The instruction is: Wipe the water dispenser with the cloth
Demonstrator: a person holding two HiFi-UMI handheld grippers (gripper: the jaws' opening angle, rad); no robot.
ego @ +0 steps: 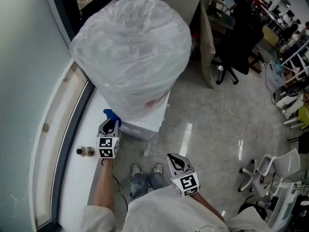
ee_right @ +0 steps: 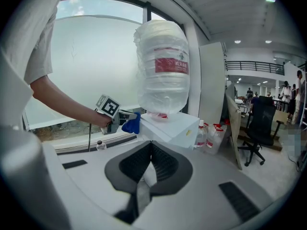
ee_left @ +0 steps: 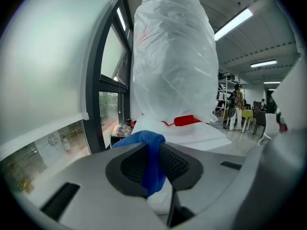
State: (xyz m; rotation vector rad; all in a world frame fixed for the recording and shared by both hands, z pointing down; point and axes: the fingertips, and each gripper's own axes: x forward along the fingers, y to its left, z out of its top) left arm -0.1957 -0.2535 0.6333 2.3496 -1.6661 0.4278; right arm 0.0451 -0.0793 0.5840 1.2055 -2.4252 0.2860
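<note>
L claw (ego: 110, 123) grips cloth (ego: 111, 114) by dispenser (ego: 147, 121).

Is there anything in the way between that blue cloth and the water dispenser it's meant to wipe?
Nothing visible stands in the way. The left gripper holds the blue cloth right beside the white top of the water dispenser, with no object between them.

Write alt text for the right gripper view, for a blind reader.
The left gripper holds a blue cloth at the edge of a water dispenser topped by a plastic-wrapped bottle. The right gripper, foreground, is shut and empty.
</note>
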